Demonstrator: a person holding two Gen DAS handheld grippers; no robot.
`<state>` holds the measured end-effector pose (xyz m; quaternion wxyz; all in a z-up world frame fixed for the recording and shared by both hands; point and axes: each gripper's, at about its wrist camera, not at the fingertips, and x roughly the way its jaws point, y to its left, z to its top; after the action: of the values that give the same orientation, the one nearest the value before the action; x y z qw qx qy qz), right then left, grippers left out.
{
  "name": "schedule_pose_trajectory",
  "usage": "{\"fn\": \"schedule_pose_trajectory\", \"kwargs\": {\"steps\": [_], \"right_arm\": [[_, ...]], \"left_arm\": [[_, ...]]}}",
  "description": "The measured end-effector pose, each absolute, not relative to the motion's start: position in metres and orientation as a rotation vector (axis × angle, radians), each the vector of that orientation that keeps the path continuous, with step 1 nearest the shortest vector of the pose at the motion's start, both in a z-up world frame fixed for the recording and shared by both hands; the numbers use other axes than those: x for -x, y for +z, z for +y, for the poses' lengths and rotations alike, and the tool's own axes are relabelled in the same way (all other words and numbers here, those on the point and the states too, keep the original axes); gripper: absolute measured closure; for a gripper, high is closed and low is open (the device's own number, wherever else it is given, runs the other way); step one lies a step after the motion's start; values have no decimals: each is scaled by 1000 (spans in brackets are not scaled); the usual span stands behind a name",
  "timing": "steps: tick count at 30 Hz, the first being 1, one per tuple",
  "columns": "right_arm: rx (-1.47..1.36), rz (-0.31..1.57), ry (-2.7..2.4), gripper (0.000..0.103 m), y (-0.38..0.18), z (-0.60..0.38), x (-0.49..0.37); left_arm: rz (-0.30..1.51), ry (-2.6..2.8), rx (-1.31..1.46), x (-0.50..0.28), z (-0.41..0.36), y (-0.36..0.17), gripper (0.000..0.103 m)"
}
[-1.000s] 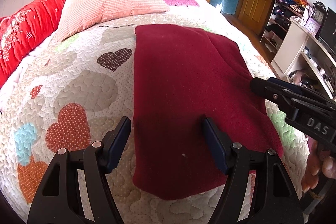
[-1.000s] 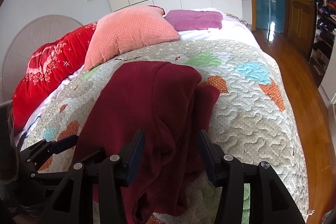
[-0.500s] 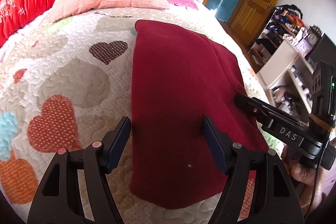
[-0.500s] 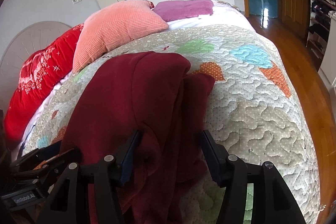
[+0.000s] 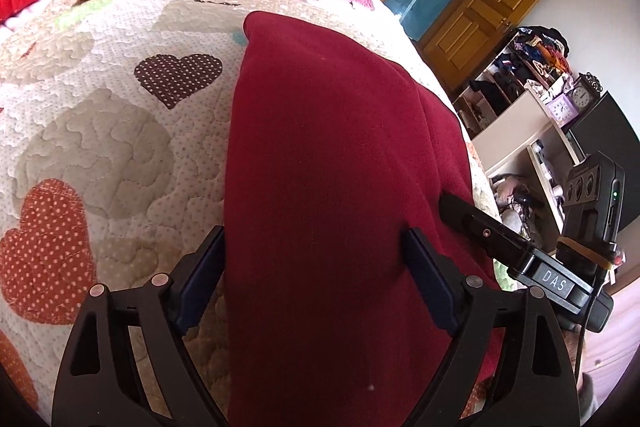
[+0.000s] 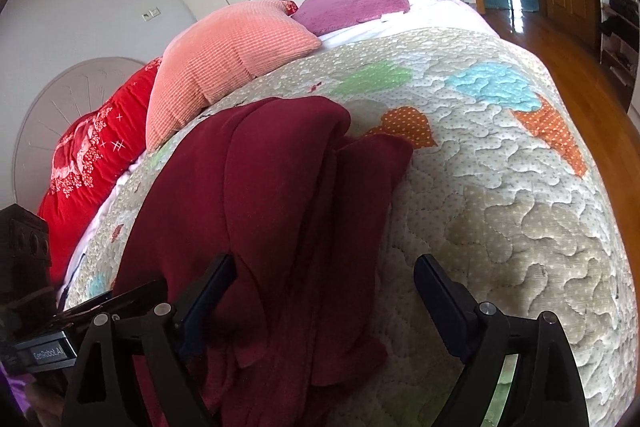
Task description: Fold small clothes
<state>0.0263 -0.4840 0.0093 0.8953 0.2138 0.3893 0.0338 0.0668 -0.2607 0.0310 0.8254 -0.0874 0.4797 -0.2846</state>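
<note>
Across the heart-patterned quilted bedspread [image 5: 100, 131] our dark red knit garment [image 5: 328, 187] lies lengthwise, partly folded, so we hover left gripper [image 5: 316, 263] and right gripper [image 6: 324, 291], both spread wide and empty, over its near end.

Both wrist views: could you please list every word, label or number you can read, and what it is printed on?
"DAS": white label on the right gripper's body.
"GenRobot.AI": label on the left gripper's body.
Clock on the shelf: numerals too small to read.

Left gripper [image 5: 316, 263] jaws spread wide; right gripper [image 6: 324, 291] likewise, side by side.
</note>
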Motion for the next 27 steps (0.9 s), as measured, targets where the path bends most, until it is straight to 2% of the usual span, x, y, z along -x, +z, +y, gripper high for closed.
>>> {"fn": "schedule_pose_trajectory", "kwargs": {"steps": [5,6,7,9,14,20,27], "right_arm": [[-447,810,126,15,3,-474,-36],[-448,809,138,18,3,-472,-37],[-461,805,157,30,4,-470,-36],[-461,802,138,36,5,-467,-35],[-438,778,107,54,17,-461,-25],[-422,750,111,58,36,-449,-11],[-425,733,133,59,48,-431,14]], "left_arm": [[1046,-617,207,-70,-263,27,13],[1047,-618,210,-70,-262,26,13],[1047,-618,209,-70,-262,26,13],[1042,-618,209,-70,-261,26,15],[1012,-619,184,-61,-261,32,29],[981,-629,160,-48,-249,44,42],[952,-636,140,-27,-233,61,45]]}}
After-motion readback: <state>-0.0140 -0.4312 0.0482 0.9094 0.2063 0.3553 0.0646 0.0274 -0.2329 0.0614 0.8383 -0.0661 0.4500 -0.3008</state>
